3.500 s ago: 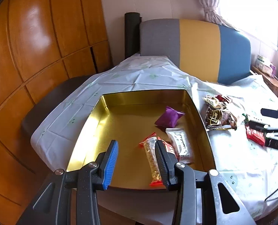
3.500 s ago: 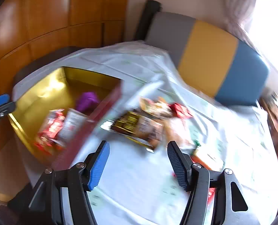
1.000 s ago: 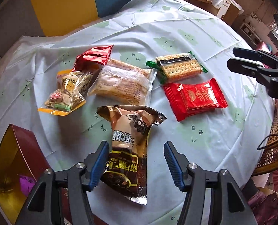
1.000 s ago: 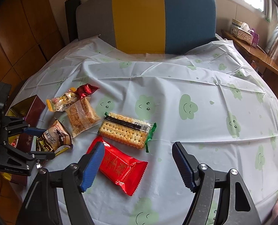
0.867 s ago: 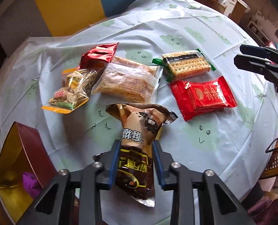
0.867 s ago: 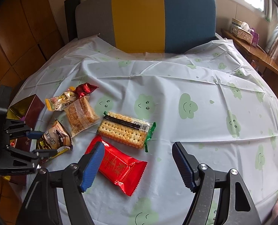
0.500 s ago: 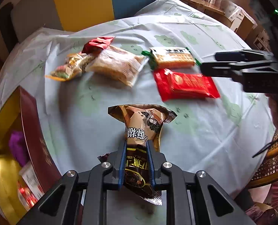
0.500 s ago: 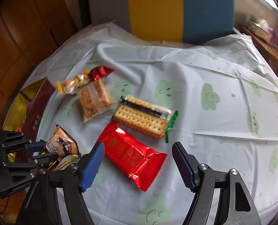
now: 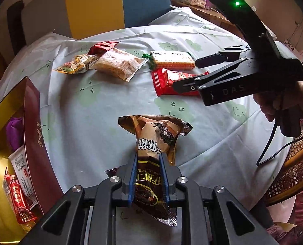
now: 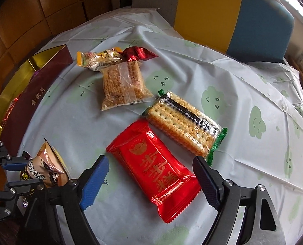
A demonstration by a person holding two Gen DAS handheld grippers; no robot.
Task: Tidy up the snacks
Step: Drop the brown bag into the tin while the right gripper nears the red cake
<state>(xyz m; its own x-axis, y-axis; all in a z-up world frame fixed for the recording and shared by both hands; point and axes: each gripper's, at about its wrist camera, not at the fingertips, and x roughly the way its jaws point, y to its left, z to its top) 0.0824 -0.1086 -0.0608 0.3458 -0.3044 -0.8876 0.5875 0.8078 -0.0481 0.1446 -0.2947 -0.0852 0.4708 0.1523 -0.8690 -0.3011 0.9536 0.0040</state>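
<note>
Between our left gripper's pads: the brown snack packet, clamped.
Our right gripper (jaws opening) straddles the red packet.

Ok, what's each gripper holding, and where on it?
Left gripper pinches the brown snack packet around its lower half. Right gripper, jaws opening over the red packet, holds nothing.

A second ago our left tongs stood open around the brown snack bag on the worktop; now they have clamped on its lower half and carried it nearer the gold box. Our right tongs have come down over the red packet, which now lies between their widening jaws, untouched by either pad.
</note>
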